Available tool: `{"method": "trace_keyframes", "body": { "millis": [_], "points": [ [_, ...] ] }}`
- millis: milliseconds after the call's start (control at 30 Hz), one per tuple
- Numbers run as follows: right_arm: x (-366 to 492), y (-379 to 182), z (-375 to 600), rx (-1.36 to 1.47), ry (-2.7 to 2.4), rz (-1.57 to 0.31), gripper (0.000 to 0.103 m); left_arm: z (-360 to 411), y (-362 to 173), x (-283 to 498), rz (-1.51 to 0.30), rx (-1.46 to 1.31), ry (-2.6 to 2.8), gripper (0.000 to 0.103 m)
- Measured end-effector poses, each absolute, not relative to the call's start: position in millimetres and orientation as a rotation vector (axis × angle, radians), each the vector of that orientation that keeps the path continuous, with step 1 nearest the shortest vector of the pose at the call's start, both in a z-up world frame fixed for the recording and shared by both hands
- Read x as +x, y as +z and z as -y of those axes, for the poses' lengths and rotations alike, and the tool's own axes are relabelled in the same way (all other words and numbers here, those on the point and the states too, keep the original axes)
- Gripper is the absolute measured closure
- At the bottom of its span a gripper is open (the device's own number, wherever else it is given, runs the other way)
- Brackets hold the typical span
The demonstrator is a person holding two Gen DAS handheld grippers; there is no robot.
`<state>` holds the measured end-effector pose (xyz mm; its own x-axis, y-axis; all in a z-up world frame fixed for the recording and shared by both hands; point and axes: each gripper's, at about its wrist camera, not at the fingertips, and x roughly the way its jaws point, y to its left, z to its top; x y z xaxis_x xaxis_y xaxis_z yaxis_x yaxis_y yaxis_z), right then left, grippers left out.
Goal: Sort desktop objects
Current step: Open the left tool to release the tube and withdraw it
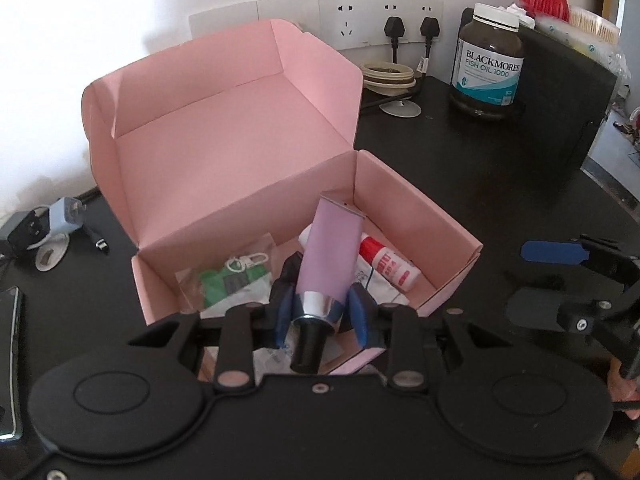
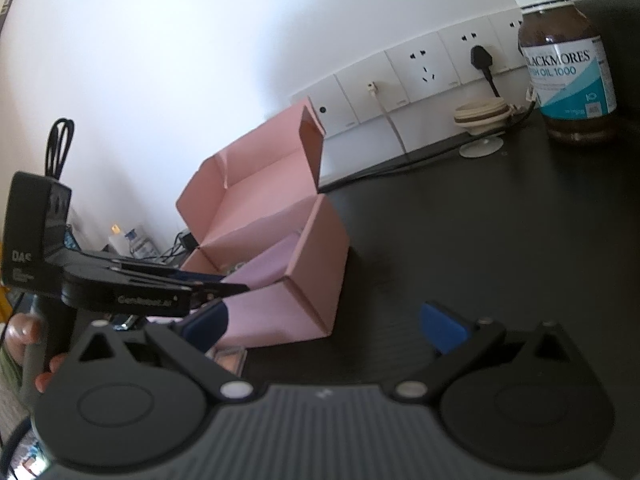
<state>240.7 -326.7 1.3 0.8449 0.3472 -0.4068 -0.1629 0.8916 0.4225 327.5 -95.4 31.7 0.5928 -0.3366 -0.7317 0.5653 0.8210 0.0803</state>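
Left claw [image 1: 320,308], pinched on lilac tube [image 1: 330,256] over pink box [image 1: 460,240]: if released early, tube may be tipped out.

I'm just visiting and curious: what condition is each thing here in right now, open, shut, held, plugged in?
Pink box: lid open.
Purple tube: capped, between left gripper pads, over the box.
Right gripper: open, empty.
Pill bottle: upright, capped.
Wall plugs: plugged in.

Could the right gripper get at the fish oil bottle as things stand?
Probably yes. The right gripper is open and holds nothing, and bare black desk lies between it and the fish oil bottle. The pink box sits off to its left.
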Motion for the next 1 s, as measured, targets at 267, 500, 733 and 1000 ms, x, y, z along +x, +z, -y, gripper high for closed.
{"method": "trace_keyframes", "body": {
  "millis": [267,500,733,1000],
  "points": [
    [241.0,0.9,327.2,0.391,0.28,-0.498,0.001,83.8,42.4,301.9,-0.604,0.323,-0.49,0.036],
    [240.4,0.9,328.0,0.394,0.29,-0.491,0.001,56.8,44.1,273.1,-0.463,0.238,-0.405,0.013],
    [238.2,2.6,326.2,0.379,0.298,-0.469,0.001,22.5,41.3,245.6,-0.291,0.16,-0.239,0.0],
    [228.9,8.8,325.5,0.335,0.312,-0.384,0.001,-13.3,30.6,240.4,-0.232,0.125,-0.111,0.0]
  ]
}}
